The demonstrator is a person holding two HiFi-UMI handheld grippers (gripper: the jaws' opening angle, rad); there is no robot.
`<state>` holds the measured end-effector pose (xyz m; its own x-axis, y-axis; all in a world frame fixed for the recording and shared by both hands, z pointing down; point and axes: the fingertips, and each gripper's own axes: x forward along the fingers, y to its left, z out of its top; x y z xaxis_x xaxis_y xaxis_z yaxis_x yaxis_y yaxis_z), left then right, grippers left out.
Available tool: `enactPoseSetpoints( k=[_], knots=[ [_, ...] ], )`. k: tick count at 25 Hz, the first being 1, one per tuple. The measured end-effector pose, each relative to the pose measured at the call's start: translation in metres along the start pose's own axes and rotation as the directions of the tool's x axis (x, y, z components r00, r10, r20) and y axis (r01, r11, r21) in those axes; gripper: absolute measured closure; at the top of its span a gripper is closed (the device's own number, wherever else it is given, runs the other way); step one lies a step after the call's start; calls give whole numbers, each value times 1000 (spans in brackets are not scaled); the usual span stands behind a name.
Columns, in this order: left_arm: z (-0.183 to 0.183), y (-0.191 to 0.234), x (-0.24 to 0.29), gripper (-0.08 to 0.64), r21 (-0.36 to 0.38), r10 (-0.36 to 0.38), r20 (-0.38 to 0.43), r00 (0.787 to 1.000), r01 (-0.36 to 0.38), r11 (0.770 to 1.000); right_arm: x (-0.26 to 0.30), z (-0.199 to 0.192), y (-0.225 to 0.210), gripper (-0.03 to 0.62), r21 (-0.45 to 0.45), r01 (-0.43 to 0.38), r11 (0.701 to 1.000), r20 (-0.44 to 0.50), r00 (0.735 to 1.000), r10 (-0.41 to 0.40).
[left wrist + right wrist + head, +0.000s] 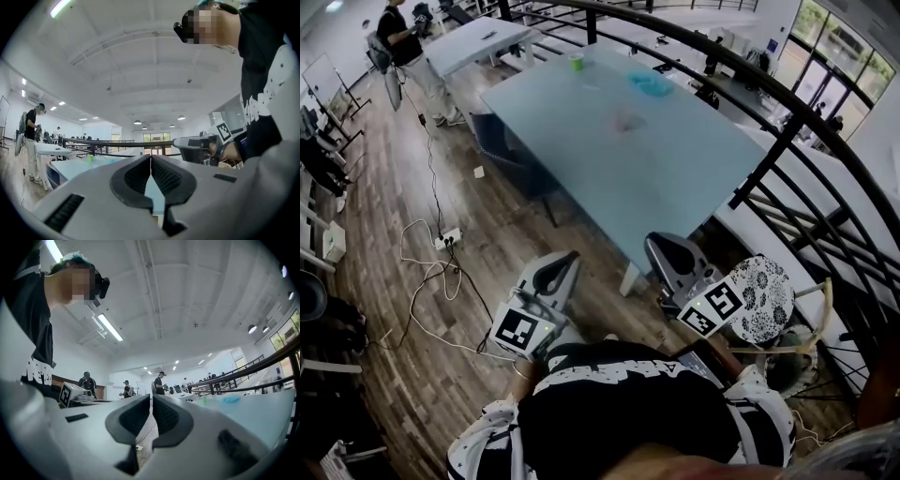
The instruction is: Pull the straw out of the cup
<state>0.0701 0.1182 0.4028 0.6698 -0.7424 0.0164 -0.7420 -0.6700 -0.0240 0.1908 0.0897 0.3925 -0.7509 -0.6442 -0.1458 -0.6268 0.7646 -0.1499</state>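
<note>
A person stands back from the short near end of a long pale blue table (675, 178), a two-fingered tool in each hand, both held close to the chest and well clear of the table's edge. The left gripper (151, 159) has its dark ribbed fingers (136, 176) pressed fully together, with nothing caught between them. The right gripper (151, 397) has its fingers (133, 416) drawn in to a hairline slit, likewise empty. Neither touches the table or anything on it. A small green cup (577, 61) stands upright near the table's far end, well apart from both grippers; at that range its straw cannot be made out. A blue object (652, 84) lies on the table to the cup's right. A dark curved railing (787, 122) runs along the table's right side, and another person (408, 47) stands beyond the table's far left corner.
</note>
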Motion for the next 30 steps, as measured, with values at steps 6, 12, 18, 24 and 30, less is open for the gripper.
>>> enactPoseSetpoints(
  k=[6, 12, 18, 24, 30],
  knots=[
    [7, 6, 4, 546, 18, -4, 24, 1000, 4, 1000, 9, 4, -2, 558, -10, -4, 1000, 4, 1000, 4],
    [5, 25, 1, 546, 12, 12, 31, 999, -13, 1000, 26, 4, 2, 558, -32, -22, 999, -6, 1000, 22],
    [3, 31, 4, 546, 13, 14, 44, 999, -15, 1000, 35, 2, -3, 558, -40, -27, 999, -10, 1000, 26],
    [2, 49, 1, 546, 6, 34, 46, 998, -34, 999, 56, 1, -1, 558, -43, -47, 998, -6, 999, 47],
    [10, 64, 7, 546, 22, 31, 60, 998, -32, 999, 71, 6, -7, 558, -53, -45, 998, 8, 999, 45]
  ],
)
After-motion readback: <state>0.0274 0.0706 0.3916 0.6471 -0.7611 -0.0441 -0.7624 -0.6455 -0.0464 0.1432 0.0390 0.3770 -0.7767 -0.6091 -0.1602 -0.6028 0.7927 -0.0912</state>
